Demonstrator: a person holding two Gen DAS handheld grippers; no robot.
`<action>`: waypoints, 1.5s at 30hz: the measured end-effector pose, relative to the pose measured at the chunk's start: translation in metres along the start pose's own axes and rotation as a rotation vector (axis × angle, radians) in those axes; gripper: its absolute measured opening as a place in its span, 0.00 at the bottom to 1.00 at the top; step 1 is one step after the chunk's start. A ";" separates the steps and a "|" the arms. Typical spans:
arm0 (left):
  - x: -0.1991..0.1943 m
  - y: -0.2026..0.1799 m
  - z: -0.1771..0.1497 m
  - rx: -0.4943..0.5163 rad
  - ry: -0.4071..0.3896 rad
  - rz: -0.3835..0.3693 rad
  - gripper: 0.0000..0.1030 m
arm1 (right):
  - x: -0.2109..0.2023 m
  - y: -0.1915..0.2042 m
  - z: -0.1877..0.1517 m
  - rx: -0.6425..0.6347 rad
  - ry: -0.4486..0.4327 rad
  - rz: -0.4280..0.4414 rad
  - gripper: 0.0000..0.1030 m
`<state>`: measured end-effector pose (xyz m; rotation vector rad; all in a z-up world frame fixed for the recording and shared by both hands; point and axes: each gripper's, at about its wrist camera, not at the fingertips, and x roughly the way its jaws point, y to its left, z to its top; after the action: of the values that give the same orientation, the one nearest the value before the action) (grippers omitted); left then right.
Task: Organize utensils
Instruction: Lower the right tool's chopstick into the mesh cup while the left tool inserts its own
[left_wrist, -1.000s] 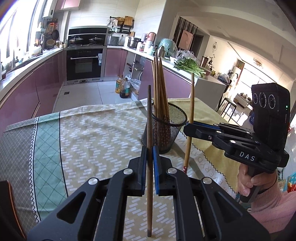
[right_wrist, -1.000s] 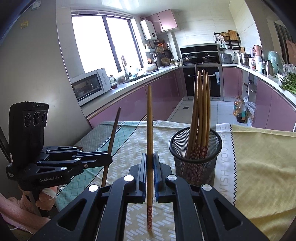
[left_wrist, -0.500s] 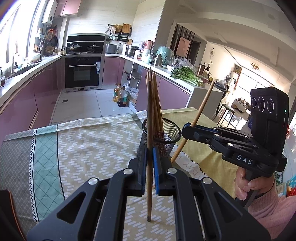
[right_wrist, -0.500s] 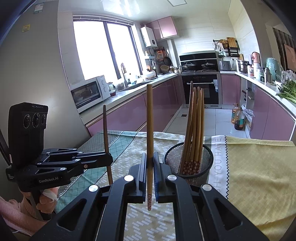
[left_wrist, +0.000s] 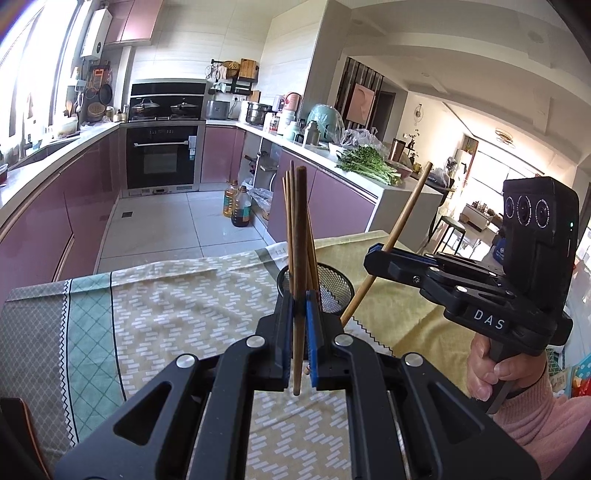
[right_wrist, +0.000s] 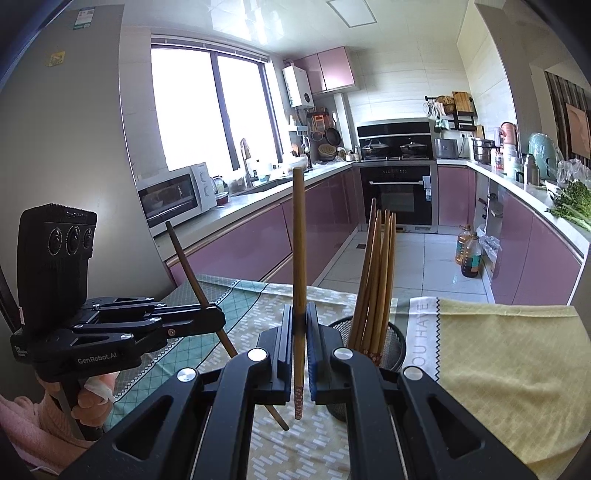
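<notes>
Chopsticks fill both of my grippers. In the left wrist view, my left gripper (left_wrist: 300, 328) sits at lower centre, its jaws pinched tight on a dark brown chopstick (left_wrist: 301, 229) that stands nearly upright through the middle of the frame. Directly behind it, the black mesh holder (left_wrist: 334, 286) rests on the patterned tablecloth (left_wrist: 184, 295), with a bundle of chopsticks (left_wrist: 289, 221) rising from it. At right centre I see my right gripper (left_wrist: 373, 254) from the side, clamped on a lighter chopstick (left_wrist: 400, 225) tilted so its top leans toward the upper right; its lower end points down beside the holder's rim, though I cannot tell if it touches.

In the right wrist view, the right gripper (right_wrist: 299, 332) at lower centre grips the light chopstick (right_wrist: 298, 258) upright, patterned tip hanging below the jaws. The mesh holder (right_wrist: 393, 341) shows just right of centre, partly hidden by the gripper. The left gripper (right_wrist: 218, 317) at left centre holds the dark chopstick (right_wrist: 184, 258) slanted, top toward the upper left.
</notes>
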<state>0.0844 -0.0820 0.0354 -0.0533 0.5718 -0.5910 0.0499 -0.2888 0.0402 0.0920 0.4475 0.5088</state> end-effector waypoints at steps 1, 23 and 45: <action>-0.001 0.000 0.003 0.002 -0.007 0.000 0.07 | -0.001 0.000 0.003 -0.003 -0.008 -0.002 0.06; -0.015 -0.024 0.062 0.069 -0.148 -0.021 0.07 | -0.015 -0.010 0.043 -0.046 -0.110 -0.045 0.06; 0.020 -0.052 0.055 0.087 -0.083 -0.007 0.07 | 0.024 -0.027 0.032 0.001 -0.040 -0.079 0.06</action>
<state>0.1005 -0.1423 0.0826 0.0024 0.4648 -0.6171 0.0945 -0.2996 0.0547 0.0850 0.4105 0.4281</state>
